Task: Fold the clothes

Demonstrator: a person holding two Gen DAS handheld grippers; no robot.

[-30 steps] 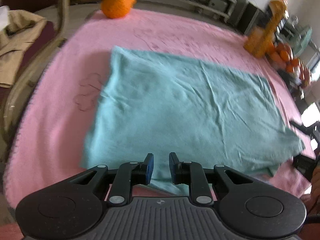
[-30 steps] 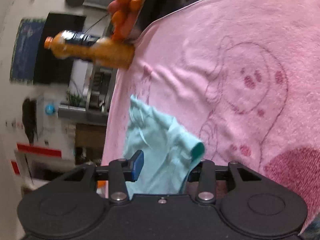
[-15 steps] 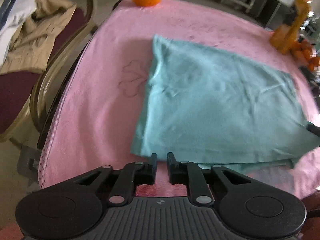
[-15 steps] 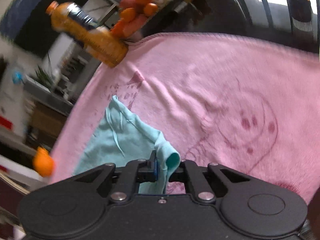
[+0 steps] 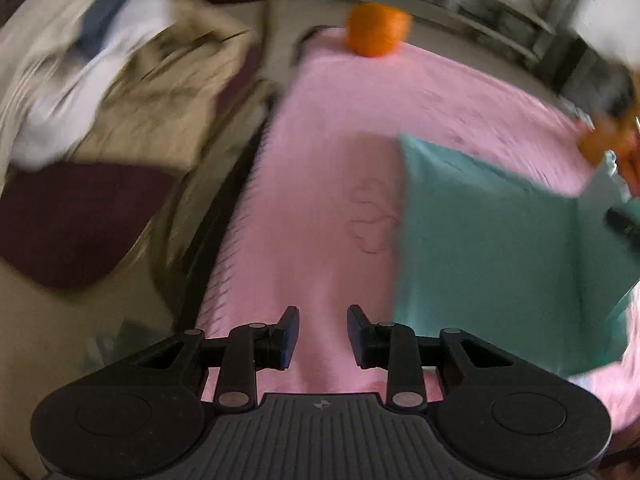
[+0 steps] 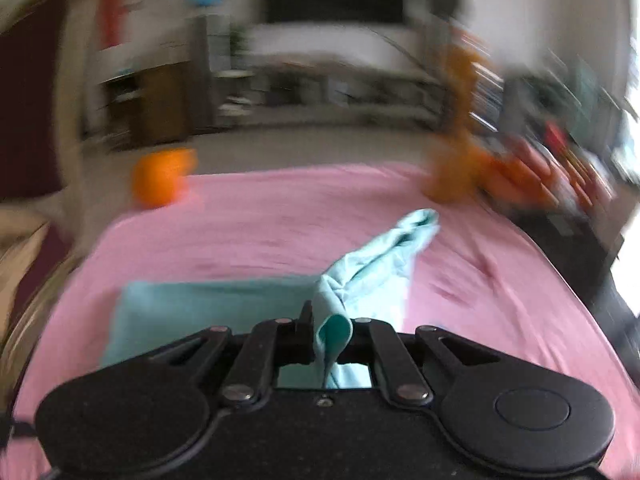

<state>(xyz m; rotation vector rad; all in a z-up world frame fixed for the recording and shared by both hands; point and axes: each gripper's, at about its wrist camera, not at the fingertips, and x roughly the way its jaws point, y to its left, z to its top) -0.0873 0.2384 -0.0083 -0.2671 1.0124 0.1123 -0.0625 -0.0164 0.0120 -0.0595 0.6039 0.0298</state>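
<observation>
- The right gripper [image 6: 326,334] has its jaws clamped on a fold of the teal garment [image 6: 208,304]; at the lower centre of the right wrist view the cloth curls out between them in a soft loop.
- The left gripper [image 5: 319,334] has its jaws apart with nothing between them, only bare pink blanket [image 5: 320,184] showing in the gap at the lower middle of the left wrist view.
- From the right jaws outward, a raised ridge of the garment runs up toward the centre right of the frame and ends in a crumpled tip, while the rest lies flat to the left, spread on the blanket.
- In the left wrist view the same garment fills the right half of the frame, its left edge straight and its far right part lifted (both views are motion-blurred, so fine creases cannot be read).
- It looks light, thin and limp: it drapes from one pinch, will sag and bunch rather than hold a line, and is not fragile.
- A pinch at a corner or along an edge suits it best; held mid-panel it would probably gather into a bunch.
- Farther out, an orange ball-like object [image 6: 162,182] sits at the blanket's far left edge, and an orange bottle [image 6: 456,152] stands at the far right, both well apart from the garment.
</observation>
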